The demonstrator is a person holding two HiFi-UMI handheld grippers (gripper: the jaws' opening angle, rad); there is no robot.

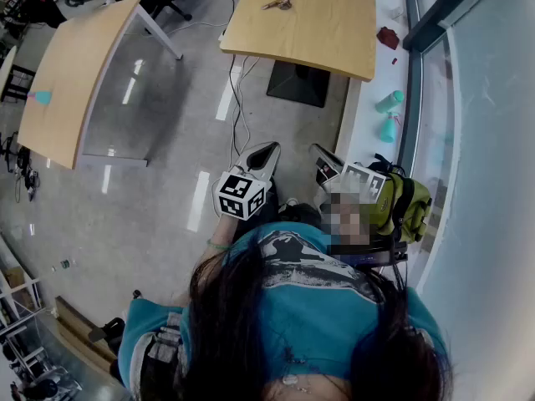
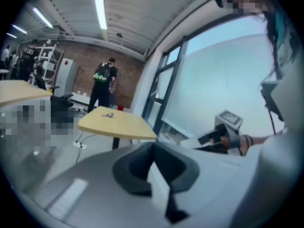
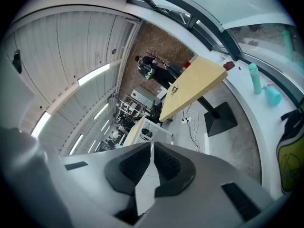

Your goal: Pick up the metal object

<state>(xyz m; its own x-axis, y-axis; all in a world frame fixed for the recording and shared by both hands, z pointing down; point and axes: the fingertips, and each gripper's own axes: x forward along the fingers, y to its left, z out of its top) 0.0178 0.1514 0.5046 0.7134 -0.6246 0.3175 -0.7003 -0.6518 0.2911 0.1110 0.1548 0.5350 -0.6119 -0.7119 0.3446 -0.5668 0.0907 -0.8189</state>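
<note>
Seen from above, a person holds two grippers close to the chest. The left gripper point(image 1: 267, 150) has its fingers point(image 2: 135, 167) pressed together, with nothing between them and touching nothing. The right gripper point(image 1: 318, 150) also has its fingers point(image 3: 135, 167) pressed together, and they are empty too. Both point towards 12 o'clock.

One metal object point(image 1: 278, 2) lies on the desk point(image 1: 318, 36) at 12 o'clock, near that desk's far edge and well apart from both grippers. There are two desks in all; the second desk point(image 1: 75, 82) stands at 10 o'clock. On the window sill point(image 1: 372, 73) at 2 o'clock stand two teal bottles close together: a bottle point(image 1: 389, 100) and a second bottle point(image 1: 388, 129). One green backpack point(image 1: 410, 207) sits at 3 o'clock, just beside the right gripper.
</note>
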